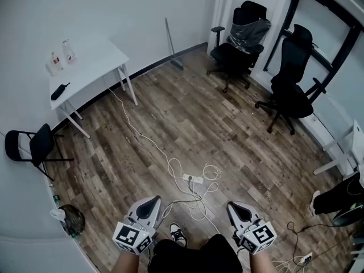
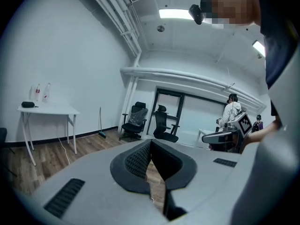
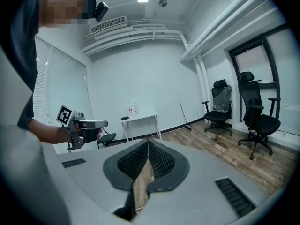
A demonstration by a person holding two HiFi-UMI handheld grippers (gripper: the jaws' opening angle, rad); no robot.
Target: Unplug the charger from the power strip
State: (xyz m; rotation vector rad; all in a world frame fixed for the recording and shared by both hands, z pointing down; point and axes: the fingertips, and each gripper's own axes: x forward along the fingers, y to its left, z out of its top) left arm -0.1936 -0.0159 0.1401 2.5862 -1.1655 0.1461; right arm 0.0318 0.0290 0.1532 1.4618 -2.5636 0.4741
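Off to the far left of the left tongs (image 1: 152, 201), a black folding chair (image 1: 34, 145) stands by the wall. A white desk (image 1: 99, 58) is further ahead, and a dark bag (image 1: 72, 219) slumps on the floor just to the left of them. None of these gets in the way.

The left tongs are pressed together with nothing in them. I take it that's because there is nothing within reach to grip yet. A white cord (image 1: 133, 131) runs from under the desk across the wooden floor to the power strip (image 1: 195, 180). The strip lies ahead of both tongs, between them and well below. I can't pick out the charger on it from here. Loose loops of cord pile around the strip and look like the main nuisance, since they could snag a pull.

The right tongs (image 1: 234, 207) are likewise closed and empty, held at waist level like their partner. Well beyond them to the right stand two black office chairs (image 1: 290, 92), clear of the work. A second strip (image 1: 305, 259) lies on the floor to their right.
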